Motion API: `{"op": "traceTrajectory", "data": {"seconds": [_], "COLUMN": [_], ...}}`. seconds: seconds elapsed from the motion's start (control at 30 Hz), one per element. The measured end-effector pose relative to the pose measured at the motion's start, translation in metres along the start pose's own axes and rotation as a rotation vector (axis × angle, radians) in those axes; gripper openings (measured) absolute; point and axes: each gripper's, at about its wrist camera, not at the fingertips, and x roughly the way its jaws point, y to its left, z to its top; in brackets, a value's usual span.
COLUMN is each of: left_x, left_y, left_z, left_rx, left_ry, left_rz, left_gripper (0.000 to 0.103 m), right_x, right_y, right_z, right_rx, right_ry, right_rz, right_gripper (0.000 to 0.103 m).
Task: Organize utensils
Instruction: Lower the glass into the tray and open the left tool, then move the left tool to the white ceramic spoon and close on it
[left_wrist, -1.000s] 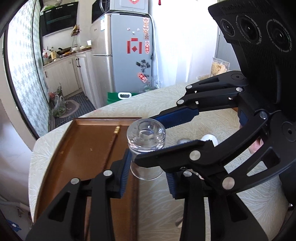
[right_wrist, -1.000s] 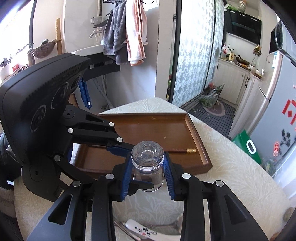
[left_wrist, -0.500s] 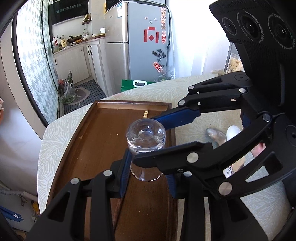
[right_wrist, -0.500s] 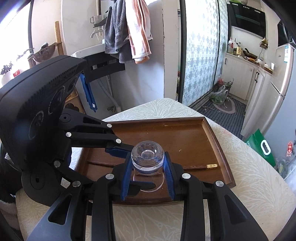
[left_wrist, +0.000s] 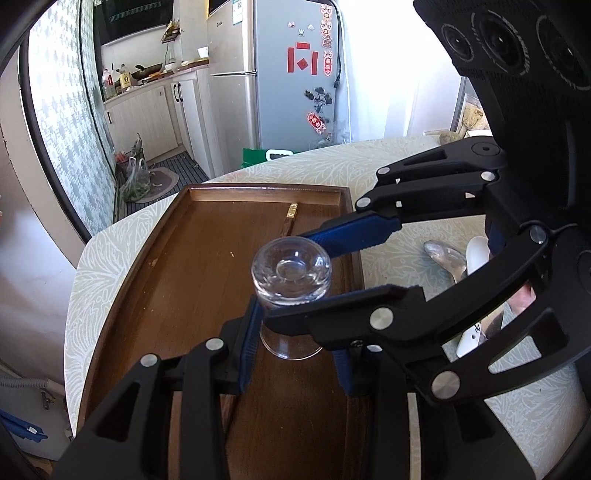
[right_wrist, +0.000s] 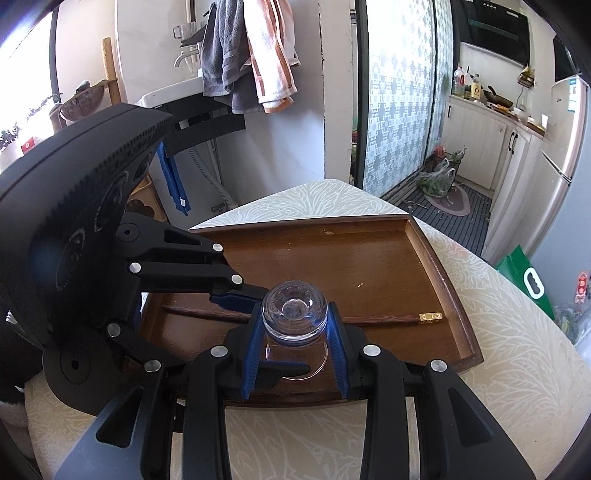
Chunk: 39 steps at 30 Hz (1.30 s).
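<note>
Glass tumbler (left_wrist: 290, 280), clear and turned upside down with its thick base uppermost, stood over the near part of a brown wooden tray (left_wrist: 177, 266), gripped from two sides at once. Whether its rim rested on the tray floor or hung just above it could not be told. The left gripper (left_wrist: 293, 343) had its blue-padded fingers (left_wrist: 248, 339) closed partway on the tumbler's lower wall, pads pressed against the glass. The right gripper (right_wrist: 295, 343) came in from the right side of the left wrist view, its fingers (right_wrist: 252, 347) likewise closed partway and clamped on the same tumbler, one pad on each side.

A pair of dark wooden chopsticks (right_wrist: 384, 319) with gold-capped ends lay on the tray floor behind the tumbler, running across it. The tray sat on a tabletop (right_wrist: 517, 354) covered in a pale leaf-patterned cloth. On the cloth to the right of the tray, partly hidden by the right gripper, lay a metal spoon (left_wrist: 445, 256) and a white ceramic spoon (left_wrist: 476, 251), just beside each other.
</note>
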Motion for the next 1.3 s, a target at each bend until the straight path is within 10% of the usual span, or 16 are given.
{"op": "traceTrajectory", "data": {"seconds": [0.13, 0.27, 0.4, 0.9, 1.3], "left_x": [0.006, 0.005, -0.004, -0.06, -0.042], "left_y": [0.005, 0.009, 0.008, -0.012, -0.091], "left_z": [0.001, 0.002, 0.001, 0.014, 0.004], "left_rx": [-0.023, -0.051, -0.038, 0.004, 0.159], "left_ry": [0.005, 0.012, -0.014, -0.115, -0.055], "left_rz": [0.002, 0.027, 0.031, -0.121, -0.224], "left_gripper": [0.041, 0.072, 0.095, 0.095, 0.095], "right_x": [0.003, 0.002, -0.006, -0.088, -0.17], "right_y": [-0.003, -0.008, -0.018, -0.025, -0.036], "right_z": [0.0, -0.003, -0.003, -0.015, -0.09], "right_rx": [0.012, 0.032, 0.068, 0.08, 0.091], "right_ry": [-0.022, -0.025, -0.039, -0.119, -0.048], "right_rz": [-0.027, -0.019, -0.058, -0.028, -0.154], "right_gripper": [0.034, 0.038, 0.081, 0.086, 0.086]}}
